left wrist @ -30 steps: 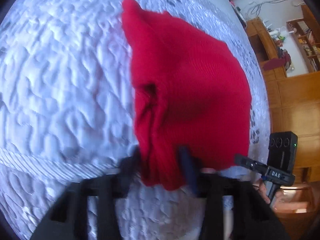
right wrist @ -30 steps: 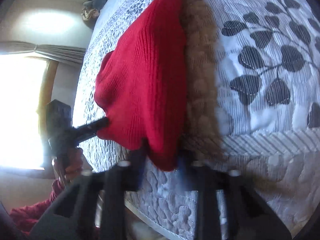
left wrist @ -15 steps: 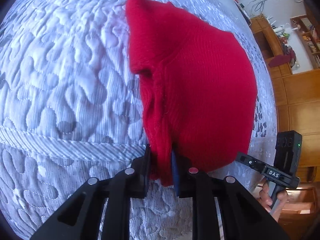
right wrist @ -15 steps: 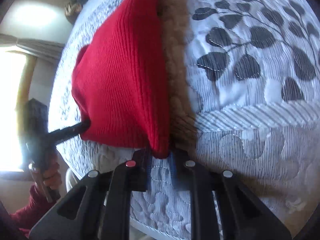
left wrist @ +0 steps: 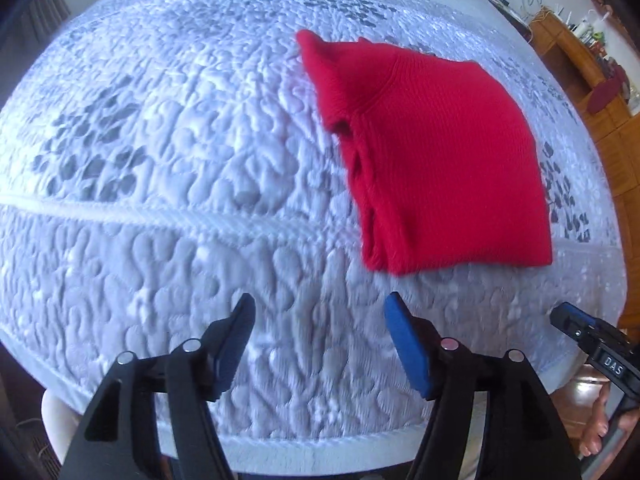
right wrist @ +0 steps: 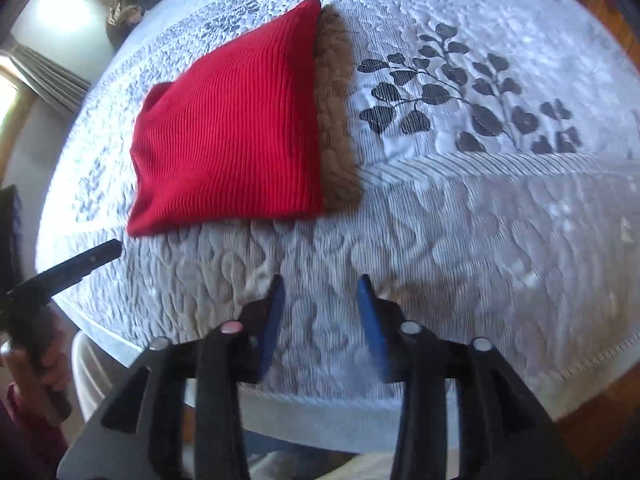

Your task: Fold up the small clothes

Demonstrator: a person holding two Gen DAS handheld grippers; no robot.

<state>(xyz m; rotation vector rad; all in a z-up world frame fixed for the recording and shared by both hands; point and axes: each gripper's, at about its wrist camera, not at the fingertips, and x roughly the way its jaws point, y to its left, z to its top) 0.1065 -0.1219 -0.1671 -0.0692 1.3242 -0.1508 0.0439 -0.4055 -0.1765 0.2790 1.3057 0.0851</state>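
A folded red knit garment (left wrist: 436, 160) lies flat on the white quilted bedspread (left wrist: 160, 160). In the right wrist view the red garment (right wrist: 228, 136) has a brown furry trim (right wrist: 336, 128) along its right edge. My left gripper (left wrist: 320, 316) is open and empty, a little back from the garment's near left corner. My right gripper (right wrist: 320, 292) is open and empty, a little back from the garment's near right corner. Each gripper's tip shows at the edge of the other's view.
The bedspread (right wrist: 480, 220) has a dark leaf print (right wrist: 460, 96) to the right of the garment. The bed's near edge runs just under both grippers. Wooden furniture (left wrist: 600, 92) stands at the right. A curtained window (right wrist: 40, 76) is at the left.
Both grippers were shut on the garment's near corners. They have let go, opened and drawn back, and the garment now lies flat on the bed.
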